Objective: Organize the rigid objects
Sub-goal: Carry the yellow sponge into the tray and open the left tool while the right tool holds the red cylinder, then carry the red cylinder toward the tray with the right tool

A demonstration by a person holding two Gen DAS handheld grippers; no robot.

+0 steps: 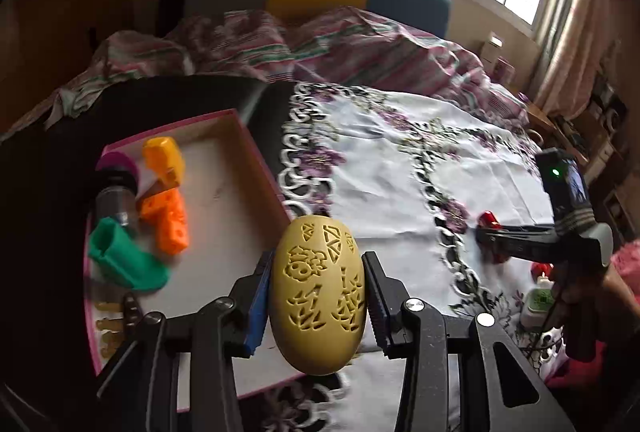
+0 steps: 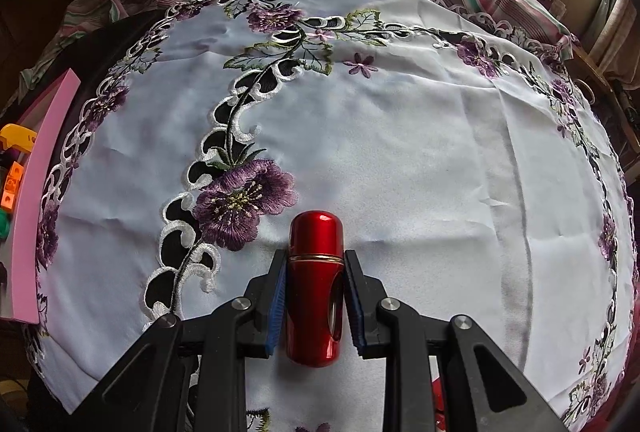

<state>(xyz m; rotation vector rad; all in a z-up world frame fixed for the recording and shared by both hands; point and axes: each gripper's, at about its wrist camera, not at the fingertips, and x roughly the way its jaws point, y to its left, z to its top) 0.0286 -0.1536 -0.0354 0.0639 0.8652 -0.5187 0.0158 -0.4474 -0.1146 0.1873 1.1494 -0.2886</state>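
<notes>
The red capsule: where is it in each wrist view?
Left wrist: red capsule far right, mid-height, in the right gripper jaws.
Right wrist: bottom centre, clamped between the jaws.
Shared landmark: pink box, lower left in the left view, left edge in the right.

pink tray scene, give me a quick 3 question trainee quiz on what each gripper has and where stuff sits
1. What does the left gripper hold?
2. True or false: the red capsule already lies inside the pink tray.
3. Which is in the tray: A) green piece B) a spoon C) a book?

Key:
1. The carved yellow egg, clamped between its pads.
2. False; it sits over the embroidered cloth, in the right gripper.
3. A
</notes>
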